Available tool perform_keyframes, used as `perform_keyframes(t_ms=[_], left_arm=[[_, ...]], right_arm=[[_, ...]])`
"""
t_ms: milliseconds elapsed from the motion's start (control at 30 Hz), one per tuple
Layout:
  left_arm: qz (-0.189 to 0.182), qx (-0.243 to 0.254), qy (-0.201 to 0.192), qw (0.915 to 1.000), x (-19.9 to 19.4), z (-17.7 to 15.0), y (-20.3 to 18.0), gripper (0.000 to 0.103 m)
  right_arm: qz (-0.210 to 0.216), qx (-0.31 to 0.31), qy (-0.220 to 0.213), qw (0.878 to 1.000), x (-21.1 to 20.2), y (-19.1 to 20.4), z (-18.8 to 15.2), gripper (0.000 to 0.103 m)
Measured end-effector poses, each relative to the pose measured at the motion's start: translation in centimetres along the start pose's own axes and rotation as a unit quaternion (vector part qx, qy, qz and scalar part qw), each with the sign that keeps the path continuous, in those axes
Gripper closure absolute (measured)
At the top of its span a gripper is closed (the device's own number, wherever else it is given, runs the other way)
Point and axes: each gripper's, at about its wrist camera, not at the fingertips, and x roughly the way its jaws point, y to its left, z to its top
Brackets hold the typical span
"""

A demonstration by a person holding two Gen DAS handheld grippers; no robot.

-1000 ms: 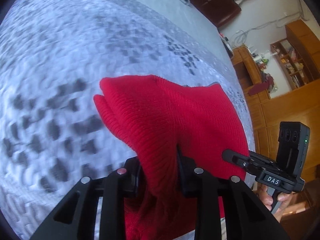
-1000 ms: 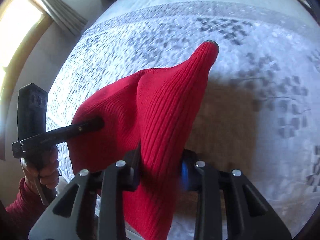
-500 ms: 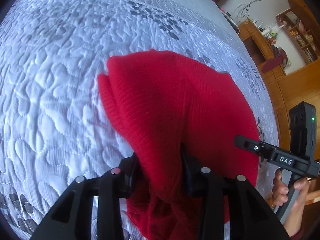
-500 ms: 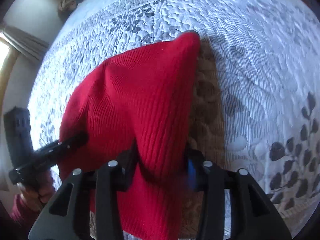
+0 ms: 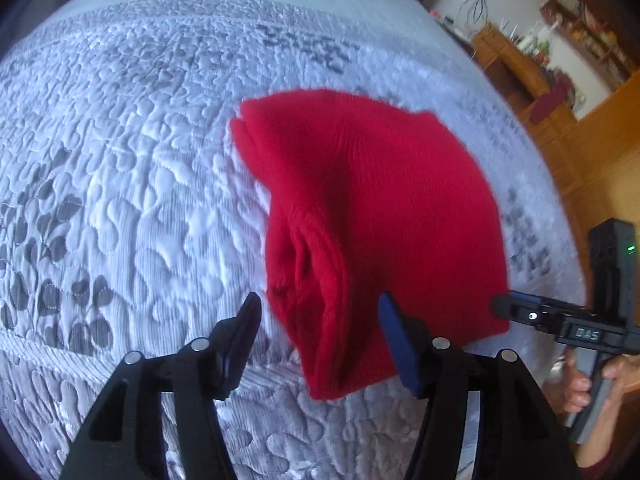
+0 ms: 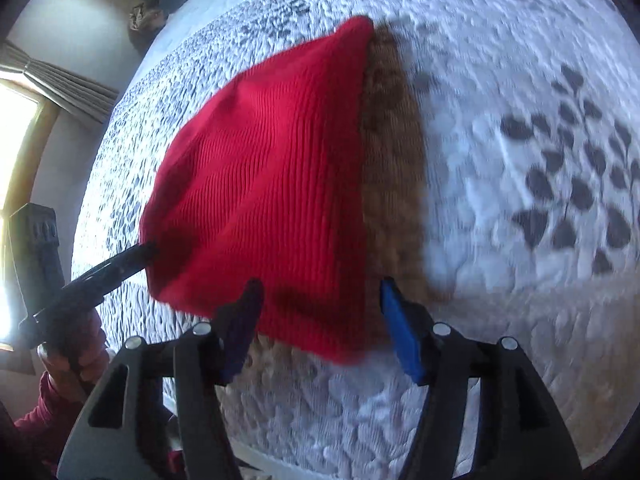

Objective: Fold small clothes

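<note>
With both the left tool (image 5: 320,330) and right tool (image 6: 320,326) just opening off the red knit garment (image 5: 372,200), I back them away slowly so the fold stays flat on the bed (image 5: 140,200).

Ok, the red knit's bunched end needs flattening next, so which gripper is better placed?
Probably left. Both jaws have just been opening; rumpled folds of the red knit lie inside the left gripper, while the right gripper faces a flat edge.
</note>
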Motion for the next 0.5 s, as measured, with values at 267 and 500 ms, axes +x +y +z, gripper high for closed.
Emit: perform_keyframes(t_ms=[267, 500], left_arm=[[-0.009, -0.048, 0.044, 0.9978, 1.5, -1.7, 1.3, 0.074], [0.005, -0.02, 0.03, 0.9993, 1.3, -3.8, 0.9, 0.071]], right_arm=[[-0.031, -0.004, 0.002, 0.999, -1.1, 0.7, -1.1, 0.088], [-0.063, 0.018, 0.015, 0.998, 2.8, -0.8, -0.9, 0.086]])
